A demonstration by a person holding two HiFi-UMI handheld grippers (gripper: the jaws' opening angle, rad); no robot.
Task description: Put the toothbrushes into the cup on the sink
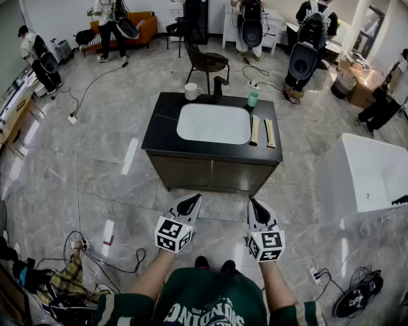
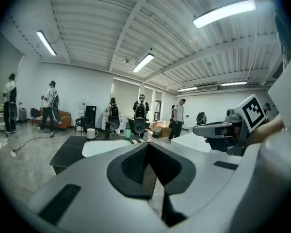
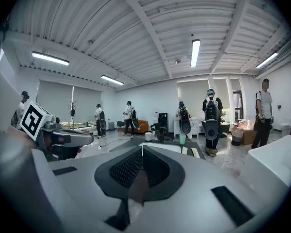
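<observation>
Two pale toothbrushes lie side by side on the black sink counter, right of the white basin. A green cup stands behind them by the dark faucet, and a white mug sits at the back left. Both grippers hang well short of the counter's front edge. My left gripper and my right gripper are both shut and hold nothing. The left gripper view shows the mug and the cup far off. In the right gripper view the cup and the toothbrushes are small.
A white bathtub stands to the right of the counter. Cables trail over the floor at lower left and lower right. Several people with backpack rigs stand around the room, and a dark chair sits behind the sink.
</observation>
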